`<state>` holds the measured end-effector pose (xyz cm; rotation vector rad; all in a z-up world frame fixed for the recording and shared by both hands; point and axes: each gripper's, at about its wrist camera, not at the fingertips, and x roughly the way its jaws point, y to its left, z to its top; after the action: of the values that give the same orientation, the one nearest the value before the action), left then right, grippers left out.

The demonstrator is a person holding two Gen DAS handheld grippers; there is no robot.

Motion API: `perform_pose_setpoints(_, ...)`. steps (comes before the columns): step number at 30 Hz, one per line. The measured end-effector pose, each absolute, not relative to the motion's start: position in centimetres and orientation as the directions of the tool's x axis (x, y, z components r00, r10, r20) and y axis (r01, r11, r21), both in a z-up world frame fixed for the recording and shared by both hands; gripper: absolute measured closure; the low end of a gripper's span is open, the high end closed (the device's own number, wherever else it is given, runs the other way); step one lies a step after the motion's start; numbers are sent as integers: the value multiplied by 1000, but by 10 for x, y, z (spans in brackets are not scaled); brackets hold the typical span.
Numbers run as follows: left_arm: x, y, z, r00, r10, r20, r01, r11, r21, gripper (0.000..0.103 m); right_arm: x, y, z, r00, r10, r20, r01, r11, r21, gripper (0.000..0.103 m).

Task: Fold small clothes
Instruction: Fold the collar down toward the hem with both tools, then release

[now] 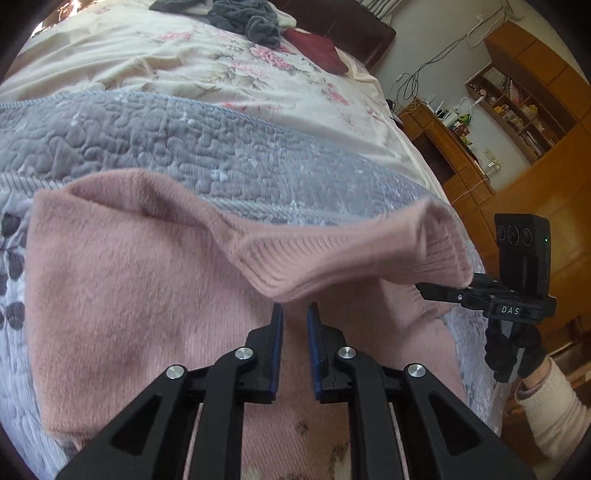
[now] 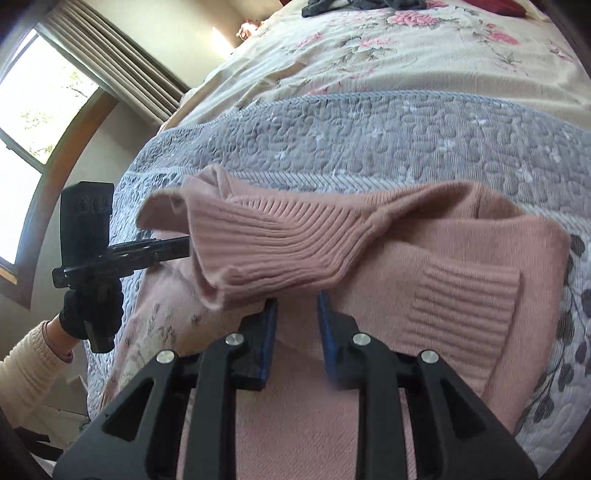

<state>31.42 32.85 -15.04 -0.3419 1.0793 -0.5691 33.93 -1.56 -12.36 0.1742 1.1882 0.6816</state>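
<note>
A pink knit sweater [image 1: 129, 277] [image 2: 461, 266] lies spread on the bed. Its ribbed hem [image 1: 351, 258] [image 2: 277, 240] is raised in a sagging fold between the two grippers. My left gripper [image 1: 295, 306] is open, and the hem's low point hangs just past its fingertips with nothing between the pads. My right gripper [image 2: 297, 295] is open too, the hem brushing its left fingertip. In the left wrist view, the right gripper [image 1: 421, 290] reaches under the hem's right end. In the right wrist view, the left gripper [image 2: 184, 243] reaches under its left end.
A grey-blue quilt [image 1: 184, 136] lies under the sweater, with a floral sheet [image 1: 184, 62] beyond it. Dark grey clothes [image 1: 243, 18] and a dark red item [image 1: 317, 48] lie at the far end. Wooden shelves [image 1: 517, 103] stand right of the bed, a window [image 2: 37, 110] left.
</note>
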Motion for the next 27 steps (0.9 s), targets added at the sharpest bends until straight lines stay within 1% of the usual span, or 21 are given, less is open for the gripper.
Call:
perform_pose_setpoints(1,308,333,-152,344,-591,-729,260,806,-531,92,333,-19,-126,196,571,-797,-389,792,472,76)
perform_pose_setpoints(2,304,337,-153,340,-596,-727,247,803,-543,91,327,-24,-127,194,572,-797,-371,795,480,68)
perform_pose_setpoints(3,302,341,-153,338,-602,-724,224,798,-559,86,324,-28,-127,195,585,-788,-349,792,501,59)
perform_pose_setpoints(4,303,345,-153,341,-612,-714,202,789,-580,83,322,-33,-127,199,608,-769,-328,780,533,58)
perform_pose_setpoints(5,305,348,-153,348,-621,-702,181,779,-600,78,322,-36,-126,203,632,-748,-308,766,564,57)
perform_pose_setpoints(6,309,349,-153,352,-631,-692,160,769,-619,72,324,-39,-125,211,651,-729,-278,755,594,53)
perform_pose_setpoints(8,319,346,-156,349,-630,-694,117,764,-635,67,335,-38,-129,210,649,-731,-216,760,613,46)
perform_pose_setpoints(11,342,336,-167,335,-616,-713,57,769,-637,64,357,-32,-142,210,645,-735,-152,764,628,46)
perform_pose_setpoints(12,349,334,-172,325,-618,-716,39,765,-642,64,364,-30,-147,202,656,-728,-130,754,643,46)
perform_pose_setpoints(14,361,329,-183,308,-610,-730,6,769,-640,64,375,-24,-157,192,641,-743,-107,767,633,47)
perform_pose_setpoints(16,370,325,-189,315,-610,-727,4,767,-642,67,383,-16,-167,170,625,-761,-103,780,618,58)
perform_pose_setpoints(17,375,322,-190,314,-603,-733,9,774,-633,76,388,-12,-171,156,626,-764,-103,779,618,74)
perform_pose_setpoints(18,380,318,-190,308,-596,-742,14,782,-623,93,391,-9,-174,153,614,-774,-104,789,606,90)
perform_pose_setpoints(19,384,316,-189,310,-589,-746,23,789,-614,94,395,-7,-175,158,609,-778,-109,793,599,92)
perform_pose_setpoints(24,407,324,-169,417,-503,-757,63,847,-528,96,412,-17,-163,222,614,-758,-106,788,607,93)
perform_pose_setpoints(27,418,320,-178,362,-485,-796,85,868,-490,95,419,-11,-173,201,566,-800,-116,824,554,93)
